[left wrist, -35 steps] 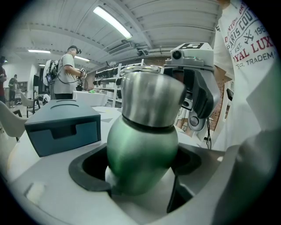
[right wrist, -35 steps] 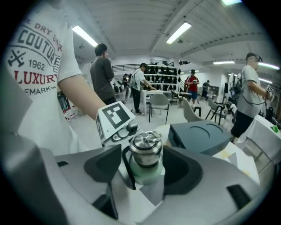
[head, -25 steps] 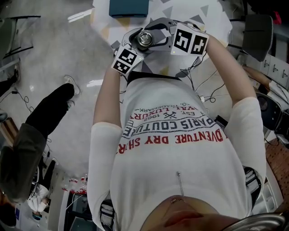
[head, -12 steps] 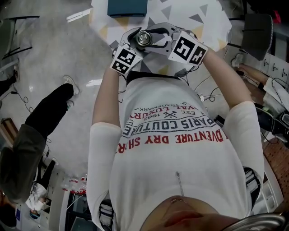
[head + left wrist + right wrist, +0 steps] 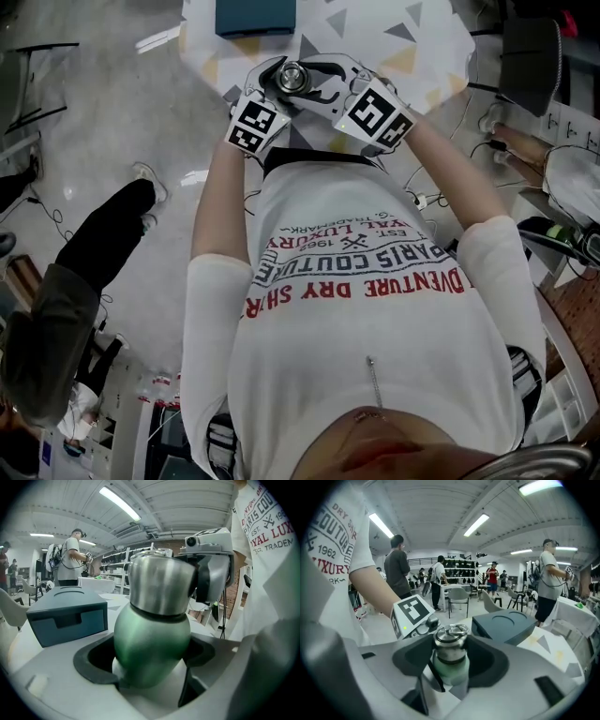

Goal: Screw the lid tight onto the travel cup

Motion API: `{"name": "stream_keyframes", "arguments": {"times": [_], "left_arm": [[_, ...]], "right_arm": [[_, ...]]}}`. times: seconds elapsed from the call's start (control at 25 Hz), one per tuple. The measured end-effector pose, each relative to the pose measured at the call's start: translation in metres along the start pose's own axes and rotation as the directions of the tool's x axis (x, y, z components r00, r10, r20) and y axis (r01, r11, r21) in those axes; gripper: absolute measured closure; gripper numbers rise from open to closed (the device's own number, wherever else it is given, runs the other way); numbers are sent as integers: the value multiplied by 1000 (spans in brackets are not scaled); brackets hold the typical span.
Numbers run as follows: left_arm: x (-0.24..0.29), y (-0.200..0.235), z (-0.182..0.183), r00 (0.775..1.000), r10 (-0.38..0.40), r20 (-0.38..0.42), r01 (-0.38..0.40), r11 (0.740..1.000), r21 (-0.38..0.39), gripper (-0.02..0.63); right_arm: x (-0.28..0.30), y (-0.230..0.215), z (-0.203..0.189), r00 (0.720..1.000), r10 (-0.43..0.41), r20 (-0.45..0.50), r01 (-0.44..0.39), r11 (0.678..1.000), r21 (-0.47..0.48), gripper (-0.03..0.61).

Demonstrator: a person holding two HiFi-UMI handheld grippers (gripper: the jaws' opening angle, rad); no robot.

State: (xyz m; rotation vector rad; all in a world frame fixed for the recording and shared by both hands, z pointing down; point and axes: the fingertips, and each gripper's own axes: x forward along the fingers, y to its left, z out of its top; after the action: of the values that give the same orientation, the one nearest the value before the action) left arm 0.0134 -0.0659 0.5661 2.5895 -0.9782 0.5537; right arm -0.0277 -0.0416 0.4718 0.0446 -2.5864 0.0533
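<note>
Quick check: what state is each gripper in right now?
Left gripper: closed, holding the travel cup.
Right gripper: jaws have just been closing, now clamped on the lid.

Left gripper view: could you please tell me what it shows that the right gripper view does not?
Only the left: the camera on the right gripper and the blue box's recessed front. Only the right: the marker cube of the left gripper. Both: the travel cup and its lid, round which the right gripper's jaws have just been closing.
</note>
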Motion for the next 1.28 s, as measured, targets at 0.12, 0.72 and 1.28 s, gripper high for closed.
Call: {"name": "stream_keyframes", "arguments": {"times": [0.12,0.72,1.28], "left_arm": [[2,0,-1,1000,2,2,-2,1000,-2,198],[-32,-10,33,998,37,56,-35,999,-33,176],[-128,6,149,928,164,335,-177,984,8,511]], "right_arm": [[0,1,-2,999,38,2,-38,999,3,344],[-51,-15,40,973,-150,177,107,967,231,510],[-90,-40,79,836,-500,227,421,849,318,568]]}}
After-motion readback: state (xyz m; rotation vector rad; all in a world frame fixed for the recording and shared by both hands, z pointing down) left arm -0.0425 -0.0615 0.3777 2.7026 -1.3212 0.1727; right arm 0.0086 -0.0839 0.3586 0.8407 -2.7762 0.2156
